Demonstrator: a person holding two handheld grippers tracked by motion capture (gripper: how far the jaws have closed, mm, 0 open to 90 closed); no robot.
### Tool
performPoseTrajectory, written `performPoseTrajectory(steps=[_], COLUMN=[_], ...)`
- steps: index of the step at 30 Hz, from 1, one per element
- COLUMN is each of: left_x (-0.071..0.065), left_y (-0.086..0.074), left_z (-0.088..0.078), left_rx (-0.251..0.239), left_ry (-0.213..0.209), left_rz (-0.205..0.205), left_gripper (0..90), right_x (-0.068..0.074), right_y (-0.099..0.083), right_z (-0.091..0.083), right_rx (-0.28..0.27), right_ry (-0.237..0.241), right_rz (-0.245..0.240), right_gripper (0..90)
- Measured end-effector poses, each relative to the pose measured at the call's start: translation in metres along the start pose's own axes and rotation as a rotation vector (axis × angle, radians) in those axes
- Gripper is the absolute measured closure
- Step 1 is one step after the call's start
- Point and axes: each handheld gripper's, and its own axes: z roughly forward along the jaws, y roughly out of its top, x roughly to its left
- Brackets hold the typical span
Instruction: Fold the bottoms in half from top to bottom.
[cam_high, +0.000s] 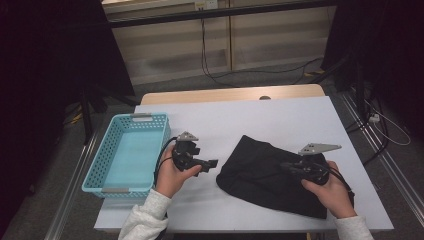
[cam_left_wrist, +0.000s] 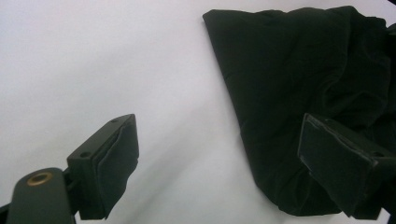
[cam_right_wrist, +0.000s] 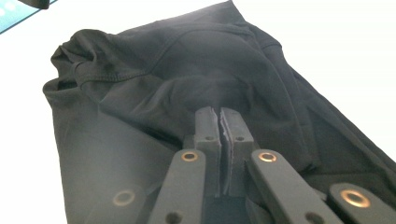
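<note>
- Black garment (cam_high: 270, 175): folded heap, right half of white surface (cam_high: 280, 115), well apart from basket
- Right hand-held gripper (cam_right_wrist: 219, 116): jaws closed, resting on cloth, likely pinning a fold
- Left hand-held gripper (cam_left_wrist: 219, 154): jaws wide, empty, facing garment's edge, apparently ready to grasp
- Turquoise basket (cam_high: 100, 170): empty, at left

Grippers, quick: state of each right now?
Left gripper: open, nothing between its jaws, beside the black garment.
Right gripper: shut over the garment; whether it pinches cloth cannot be told.

Turquoise basket (cam_high: 150, 121) on white table (cam_high: 280, 115)
</note>
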Motion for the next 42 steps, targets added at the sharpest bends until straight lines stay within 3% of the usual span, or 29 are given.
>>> performPoseTrajectory(steps=[28,37,42], left_x=[-0.003,-0.017,-0.028], left_y=[-0.001,-0.007,-0.013], left_z=[0.004,0.021,0.033], left_rx=[0.007,0.029,0.074], left_ry=[-0.009,-0.031,-0.047], left_rz=[0.003,0.005,0.043], left_gripper=[12.5,12.2,12.3], right_x=[-0.005,-0.005,-0.005], right_y=[-0.004,-0.005,-0.007], right_z=[-0.011,-0.011,-0.012], right_rx=[0.002,0.005,0.006], right_ry=[-0.004,-0.005,-0.007], right_rz=[0.0,-0.001,0.0], right_gripper=[86.8,86.7,86.7])
